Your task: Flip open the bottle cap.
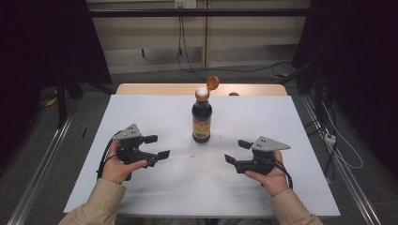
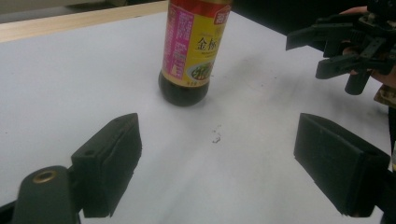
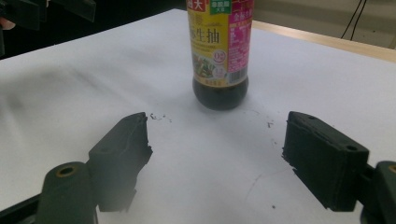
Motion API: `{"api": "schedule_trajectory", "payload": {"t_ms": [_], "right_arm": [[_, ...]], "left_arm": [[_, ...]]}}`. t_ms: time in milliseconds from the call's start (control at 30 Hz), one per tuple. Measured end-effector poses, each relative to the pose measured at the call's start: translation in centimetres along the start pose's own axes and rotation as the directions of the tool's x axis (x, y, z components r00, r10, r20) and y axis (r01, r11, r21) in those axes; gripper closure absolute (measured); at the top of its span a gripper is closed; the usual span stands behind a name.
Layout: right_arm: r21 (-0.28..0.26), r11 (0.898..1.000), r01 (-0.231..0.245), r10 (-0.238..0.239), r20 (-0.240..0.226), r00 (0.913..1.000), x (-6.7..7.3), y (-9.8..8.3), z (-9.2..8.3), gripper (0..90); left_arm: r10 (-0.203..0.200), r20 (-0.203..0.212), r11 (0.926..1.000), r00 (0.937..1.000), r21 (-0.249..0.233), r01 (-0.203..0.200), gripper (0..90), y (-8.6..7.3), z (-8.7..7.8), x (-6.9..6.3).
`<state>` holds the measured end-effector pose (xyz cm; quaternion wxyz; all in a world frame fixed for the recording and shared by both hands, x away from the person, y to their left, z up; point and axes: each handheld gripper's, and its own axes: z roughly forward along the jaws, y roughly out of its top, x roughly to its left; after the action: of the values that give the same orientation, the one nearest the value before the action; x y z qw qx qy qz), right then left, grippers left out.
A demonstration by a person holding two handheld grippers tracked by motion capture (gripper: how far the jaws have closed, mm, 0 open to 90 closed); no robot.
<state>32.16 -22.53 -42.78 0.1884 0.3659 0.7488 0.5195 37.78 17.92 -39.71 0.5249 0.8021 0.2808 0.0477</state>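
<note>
The worktop [image 1: 155, 187] is a wide white sheet over a wooden top whose pale edge shows along the far side. The floor around it is grey, with dark cables trailing near the back wall.

A dark soy sauce bottle [image 1: 202, 117] stands upright on the worktop, a little beyond the middle and between the two hands. It carries a yellow and red label, and its orange flip cap [image 1: 212, 83] is tipped open above the neck. In the left gripper view the bottle [image 2: 191, 51] stands ahead of the jaws and well apart from them; in the right gripper view the bottle [image 3: 220, 51] also stands ahead, apart from the jaws.

The left claw [image 1: 157, 146] sits low over the worktop at the bottle's near left, held in the person's left hand [image 1: 119, 168], and it is spread wide with nothing between its jaws. The right claw [image 1: 237, 151] sits at the bottle's near right, held in the right hand [image 1: 272, 177], also parted and holding nothing. Both point inward toward the bottle.

A few small dark specks [image 2: 215, 136] lie on the white sheet in front of the bottle.
</note>
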Motion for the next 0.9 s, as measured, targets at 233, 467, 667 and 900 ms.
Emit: {"api": "schedule_trajectory", "payload": {"t_ms": [233,467,667,900], "right_arm": [[-0.003,1.0,0.005,-0.005,0.012,0.9999,-0.3,-0.4,-0.9,21.8],[-0.007,1.0,0.007,-0.007,0.014,0.9999,-0.3,-0.8,-1.8,21.8],[-0.01,1.0,0.001,0.0,0.024,0.9997,-0.6,-1.2,-2.8,21.8],[0.001,1.0,0.007,-0.007,0.035,0.9993,-0.9,-1.9,-4.0,21.8]], "left_arm": [[0.007,-0.006,1.0,1.0,-0.004,-0.007,14.4,-0.5,-0.5,0.0],[0.015,-0.015,0.9999,0.9998,0.005,-0.015,14.1,-1.3,-0.9,0.1],[0.005,-0.028,1.0,0.9996,0.003,-0.005,14.2,-1.9,-1.6,0.2],[0.001,-0.036,0.9999,0.9993,0.016,-0.001,14.2,-2.9,-2.4,0.2]]}}
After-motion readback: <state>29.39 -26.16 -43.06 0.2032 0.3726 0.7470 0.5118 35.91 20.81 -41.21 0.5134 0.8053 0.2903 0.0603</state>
